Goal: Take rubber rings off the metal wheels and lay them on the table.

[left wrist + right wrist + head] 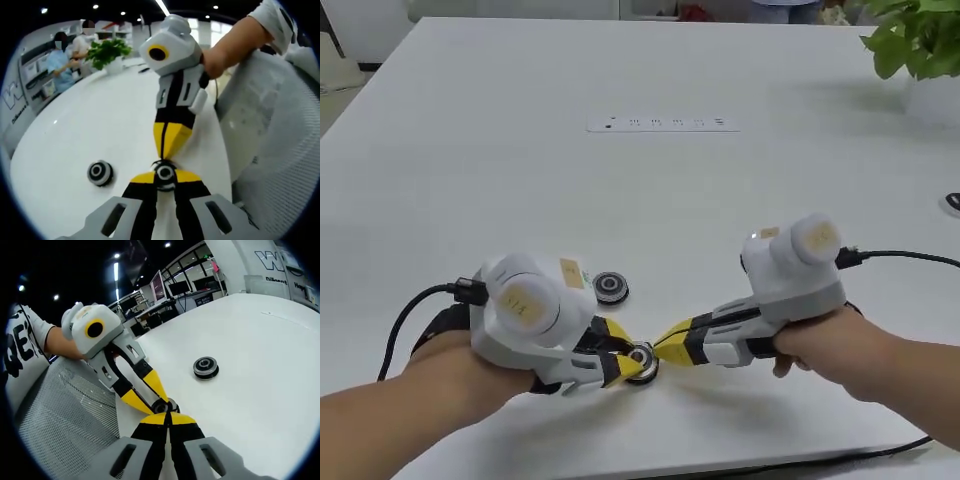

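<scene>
Fingers (142, 178) of the left gripper (626, 366) are clamping a small metal wheel (165, 173) by its sides, probably steadying it low at the white surface (620, 180) so the other tool can work on it. Fingers (155, 427) of the right gripper (665, 350) are pressing together into one yellow point that is touching the wheel's edge, seemingly picking at its rubber ring (157, 170); whether they are catching any rubber cannot be told. This wheel is showing a bright hub inside a dark band. Nearby, a second wheel (610, 287) is lying flat, just beyond the left gripper.
</scene>
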Demonstrator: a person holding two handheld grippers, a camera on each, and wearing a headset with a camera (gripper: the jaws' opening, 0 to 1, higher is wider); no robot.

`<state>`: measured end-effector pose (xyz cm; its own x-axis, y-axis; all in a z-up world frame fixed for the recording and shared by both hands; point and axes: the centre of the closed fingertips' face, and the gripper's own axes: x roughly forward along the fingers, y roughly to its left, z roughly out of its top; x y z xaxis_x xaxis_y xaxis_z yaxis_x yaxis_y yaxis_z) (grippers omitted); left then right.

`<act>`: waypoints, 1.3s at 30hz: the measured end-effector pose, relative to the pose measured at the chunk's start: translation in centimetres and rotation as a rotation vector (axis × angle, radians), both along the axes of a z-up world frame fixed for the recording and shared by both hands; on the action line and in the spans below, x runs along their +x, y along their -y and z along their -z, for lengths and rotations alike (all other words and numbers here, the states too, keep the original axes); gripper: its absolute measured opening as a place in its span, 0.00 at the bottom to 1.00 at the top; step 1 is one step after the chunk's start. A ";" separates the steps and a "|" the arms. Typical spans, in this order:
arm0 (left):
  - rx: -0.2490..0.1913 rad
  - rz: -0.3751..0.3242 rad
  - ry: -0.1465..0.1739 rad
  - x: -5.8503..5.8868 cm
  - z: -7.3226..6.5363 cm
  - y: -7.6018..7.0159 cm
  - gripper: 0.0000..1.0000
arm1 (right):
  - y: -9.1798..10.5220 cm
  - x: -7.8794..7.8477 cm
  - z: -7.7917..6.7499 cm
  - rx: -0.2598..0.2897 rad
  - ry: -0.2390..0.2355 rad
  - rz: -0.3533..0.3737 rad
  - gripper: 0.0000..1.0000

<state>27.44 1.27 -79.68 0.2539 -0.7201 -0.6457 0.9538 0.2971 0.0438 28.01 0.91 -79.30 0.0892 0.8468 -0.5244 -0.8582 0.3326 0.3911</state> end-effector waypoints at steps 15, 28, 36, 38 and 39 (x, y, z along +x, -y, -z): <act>0.000 0.001 -0.002 -0.2 -0.2 0.0 0.12 | -0.5 -0.3 -0.5 0.035 -0.027 -0.004 0.00; -0.002 0.005 0.005 0.0 -0.2 0.0 0.13 | -1.6 -1.0 -1.4 0.082 -0.024 -0.041 0.00; -0.002 0.017 0.003 -0.1 -0.2 0.1 0.14 | -0.9 -0.4 -1.3 0.076 -0.027 -0.009 0.00; 0.001 0.027 -0.004 -0.3 -0.3 0.1 0.16 | -0.9 -0.5 -1.3 0.079 -0.032 -0.008 0.00; -0.001 0.026 -0.006 -0.3 -0.3 0.1 0.17 | -0.9 -0.5 -1.3 0.079 -0.032 -0.009 0.00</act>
